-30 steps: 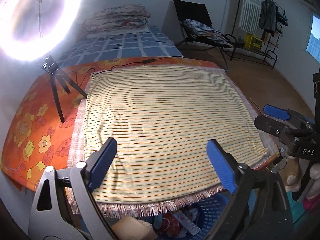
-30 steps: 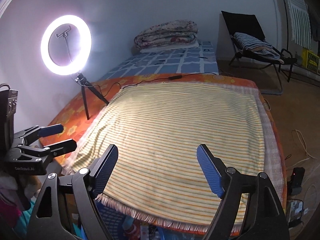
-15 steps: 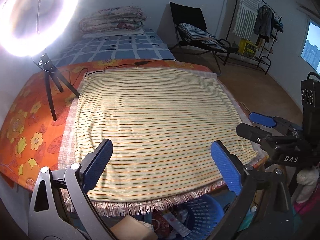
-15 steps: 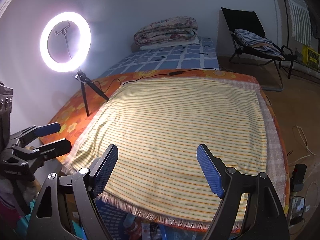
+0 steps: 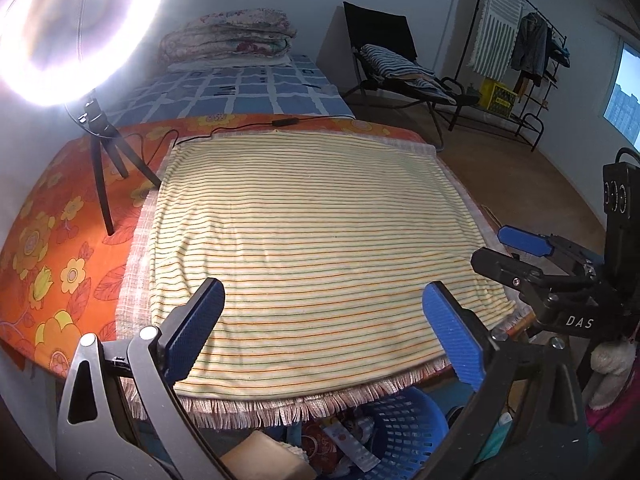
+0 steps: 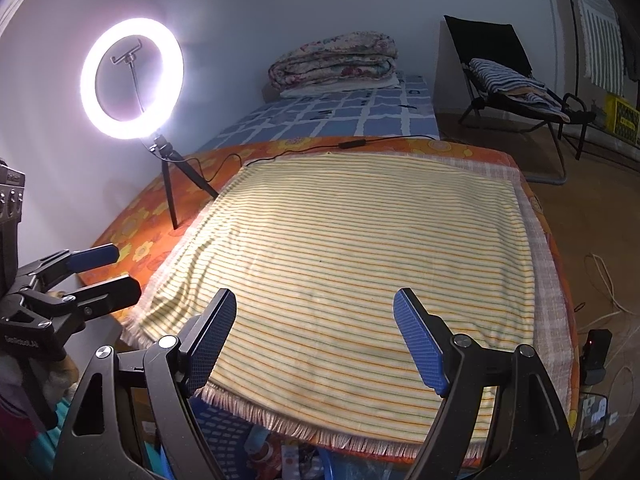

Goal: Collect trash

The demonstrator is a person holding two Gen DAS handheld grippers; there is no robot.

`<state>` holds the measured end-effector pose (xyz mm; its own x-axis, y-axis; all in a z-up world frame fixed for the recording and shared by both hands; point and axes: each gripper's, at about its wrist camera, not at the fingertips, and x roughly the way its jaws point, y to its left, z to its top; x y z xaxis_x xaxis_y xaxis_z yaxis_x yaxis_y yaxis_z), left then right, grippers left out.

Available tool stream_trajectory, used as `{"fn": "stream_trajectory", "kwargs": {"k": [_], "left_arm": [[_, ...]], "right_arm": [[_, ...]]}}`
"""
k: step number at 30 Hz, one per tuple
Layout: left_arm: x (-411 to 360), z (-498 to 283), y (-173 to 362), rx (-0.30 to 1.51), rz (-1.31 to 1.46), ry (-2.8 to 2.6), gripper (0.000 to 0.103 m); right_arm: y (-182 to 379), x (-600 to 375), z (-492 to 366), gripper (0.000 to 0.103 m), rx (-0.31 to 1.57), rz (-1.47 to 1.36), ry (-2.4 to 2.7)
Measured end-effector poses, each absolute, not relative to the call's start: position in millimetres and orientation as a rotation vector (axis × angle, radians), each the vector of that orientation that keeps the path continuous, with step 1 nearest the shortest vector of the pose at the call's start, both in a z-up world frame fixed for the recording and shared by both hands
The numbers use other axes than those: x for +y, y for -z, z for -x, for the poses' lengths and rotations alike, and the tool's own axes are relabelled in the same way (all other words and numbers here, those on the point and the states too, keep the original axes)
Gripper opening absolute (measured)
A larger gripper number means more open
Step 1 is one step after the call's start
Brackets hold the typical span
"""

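Note:
My left gripper (image 5: 322,330) is open and empty, held above the near edge of a yellow striped cloth (image 5: 312,232) spread on the table. My right gripper (image 6: 314,338) is open and empty too, over the same near edge of the cloth (image 6: 360,240). Each shows in the other's view: the right one (image 5: 516,252) at the cloth's right corner, the left one (image 6: 92,276) at its left corner. A blue basket (image 5: 396,436) with wrappers and packets in it sits under the table's front edge; it also shows in the right wrist view (image 6: 224,428). No trash lies on the cloth.
A lit ring light on a tripod (image 5: 96,128) stands on the orange flowered cover (image 5: 52,240) at the left, its cable (image 5: 256,126) running along the far edge. A bed with folded quilts (image 6: 336,60), a black chair (image 5: 392,56) and a clothes rack (image 5: 520,48) lie beyond.
Both grippers have drifted slightly, the left view shifting so the ring light sits further left and the basket shows more. Both stay open and empty.

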<state>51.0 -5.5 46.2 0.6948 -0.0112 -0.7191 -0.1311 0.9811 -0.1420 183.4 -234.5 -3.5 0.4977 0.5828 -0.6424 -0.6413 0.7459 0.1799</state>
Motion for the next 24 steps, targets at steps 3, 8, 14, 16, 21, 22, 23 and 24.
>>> {"fn": "stream_trajectory", "kwargs": {"k": [3, 8, 14, 16, 21, 22, 23, 24], "left_arm": [[-3.9, -50.9, -46.2, 0.801, 0.189, -0.069, 0.101], [-2.5, -50.4, -46.0, 0.803, 0.189, -0.070, 0.101], [-2.2, -50.3, -46.0, 0.802, 0.189, -0.072, 0.101], [-2.2, -50.6, -45.8, 0.804, 0.189, -0.070, 0.101], [-1.6, -50.3, -45.7, 0.804, 0.189, -0.068, 0.101], [-1.8, -50.7, -45.8, 0.804, 0.189, -0.068, 0.101], [-2.0, -50.7, -45.8, 0.804, 0.188, -0.068, 0.101], [-1.4, -51.0, -45.7, 0.804, 0.188, -0.069, 0.101]], "right_arm": [[3.9, -234.7, -184.2, 0.081, 0.746, 0.083, -0.740], [4.0, -235.1, -184.8, 0.081, 0.747, 0.083, -0.740], [4.1, -235.1, -184.6, 0.081, 0.749, 0.082, -0.742], [4.3, -235.3, -184.1, 0.081, 0.748, 0.082, -0.741], [4.7, -235.6, -184.2, 0.081, 0.750, 0.079, -0.742], [4.7, -235.6, -184.4, 0.081, 0.750, 0.080, -0.742], [4.7, -235.6, -184.4, 0.081, 0.750, 0.080, -0.741], [4.9, -235.8, -184.0, 0.081, 0.751, 0.080, -0.742]]}}
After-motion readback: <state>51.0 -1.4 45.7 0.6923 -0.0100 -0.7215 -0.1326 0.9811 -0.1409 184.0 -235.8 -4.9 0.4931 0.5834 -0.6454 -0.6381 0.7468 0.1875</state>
